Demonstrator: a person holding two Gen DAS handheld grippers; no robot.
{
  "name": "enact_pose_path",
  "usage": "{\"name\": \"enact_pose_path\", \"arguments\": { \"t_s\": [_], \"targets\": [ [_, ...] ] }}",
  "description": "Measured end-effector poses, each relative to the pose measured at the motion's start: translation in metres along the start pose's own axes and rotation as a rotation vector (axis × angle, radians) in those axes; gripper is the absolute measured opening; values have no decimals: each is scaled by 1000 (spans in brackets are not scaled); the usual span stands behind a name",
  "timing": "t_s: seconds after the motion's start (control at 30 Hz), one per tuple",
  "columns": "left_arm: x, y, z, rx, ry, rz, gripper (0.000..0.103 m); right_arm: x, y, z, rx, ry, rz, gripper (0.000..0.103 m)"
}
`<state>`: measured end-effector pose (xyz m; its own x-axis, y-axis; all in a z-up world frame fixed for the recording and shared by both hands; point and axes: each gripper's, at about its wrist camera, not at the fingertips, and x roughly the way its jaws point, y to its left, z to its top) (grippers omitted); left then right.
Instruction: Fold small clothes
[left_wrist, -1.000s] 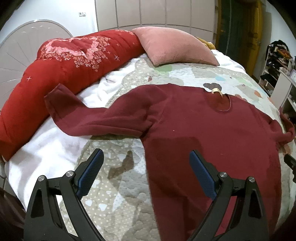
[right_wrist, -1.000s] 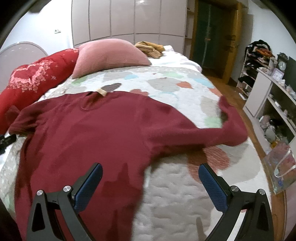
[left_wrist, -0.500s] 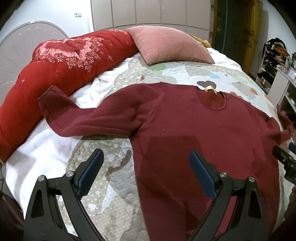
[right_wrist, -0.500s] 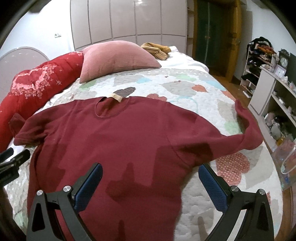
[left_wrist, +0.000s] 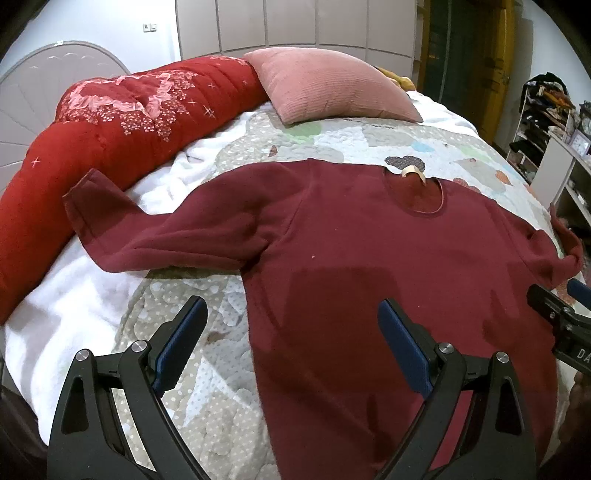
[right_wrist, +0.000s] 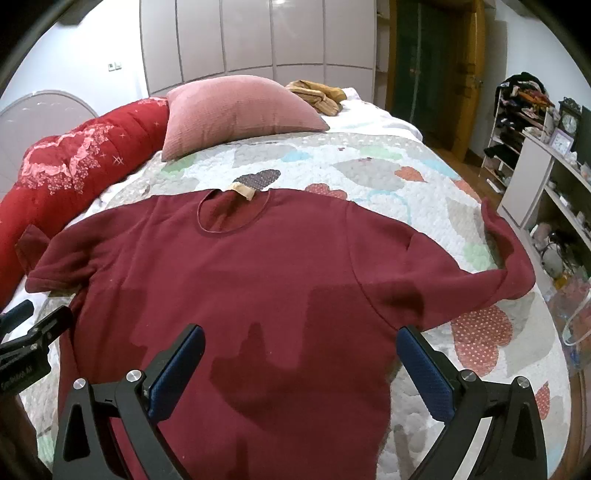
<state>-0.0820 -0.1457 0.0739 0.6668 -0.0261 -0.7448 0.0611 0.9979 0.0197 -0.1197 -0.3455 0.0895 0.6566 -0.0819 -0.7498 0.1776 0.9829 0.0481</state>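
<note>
From the left wrist, the left claw hangs wide apart and holds nothing above the lower hem side of a dark red sweater, which lies flat and face up on the quilted bed, one sleeve stretched toward the red bolster. From the right wrist, the right claw is likewise spread wide and bare over the sweater's body, collar pointing toward the pink pillow.

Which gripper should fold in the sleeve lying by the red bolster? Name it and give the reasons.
Left. The left gripper hangs open over the sweater's edge on that side, with the sleeve just ahead. The right gripper is open over the sweater's other half, near the opposite sleeve.
</note>
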Motion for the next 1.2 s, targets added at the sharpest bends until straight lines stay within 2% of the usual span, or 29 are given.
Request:
{"name": "enact_pose_path", "arguments": {
  "t_s": [0.7, 1.2],
  "targets": [
    [17, 1, 9, -5, 18, -10, 94, 18, 22, 14, -10, 16, 23, 103],
    [27, 22, 13, -39, 33, -9, 94, 32, 46, 20, -58, 31, 44, 103]
  ]
}}
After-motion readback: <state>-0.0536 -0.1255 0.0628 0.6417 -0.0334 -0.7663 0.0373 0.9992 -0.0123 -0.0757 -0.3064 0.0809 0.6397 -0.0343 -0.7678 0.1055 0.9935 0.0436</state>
